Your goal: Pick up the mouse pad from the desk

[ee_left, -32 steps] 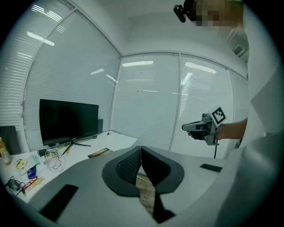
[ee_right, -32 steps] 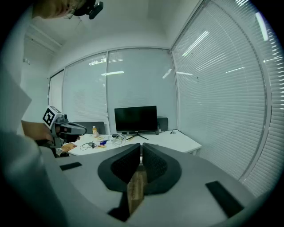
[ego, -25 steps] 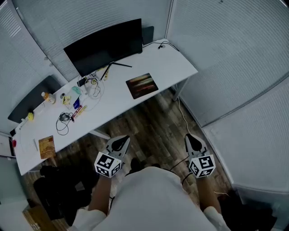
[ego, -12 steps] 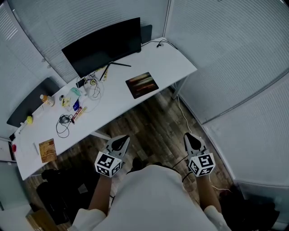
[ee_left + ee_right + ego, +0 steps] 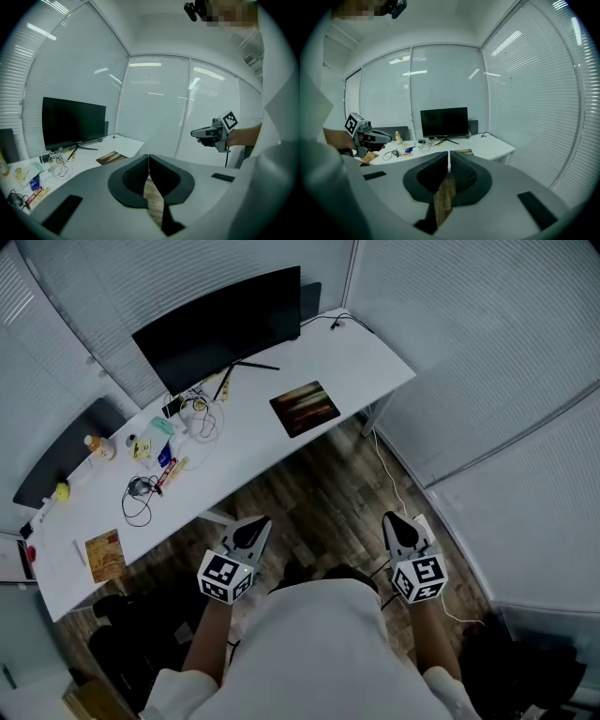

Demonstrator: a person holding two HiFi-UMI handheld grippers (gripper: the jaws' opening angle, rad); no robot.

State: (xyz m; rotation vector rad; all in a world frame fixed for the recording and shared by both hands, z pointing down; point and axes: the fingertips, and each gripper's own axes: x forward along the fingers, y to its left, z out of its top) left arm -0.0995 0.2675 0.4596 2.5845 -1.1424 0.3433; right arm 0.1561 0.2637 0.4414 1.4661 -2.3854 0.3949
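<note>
The mouse pad, dark with a brown streaked print, lies flat on the white desk toward its right end, in front of the monitor. It shows small in the left gripper view and the right gripper view. My left gripper and right gripper hover over the wood floor, well short of the desk, side by side. Both are shut with nothing between the fingers, as the left gripper and right gripper show in their own views.
A black monitor stands at the desk's back. Cables, small packets and a bottle clutter the left half, with a booklet near the left end. A dark chair stands behind. A white cord trails on the floor.
The person and both grippers have shifted slightly across the floor, so the desk sits a little differently in the head view. The jaws have stayed shut.
</note>
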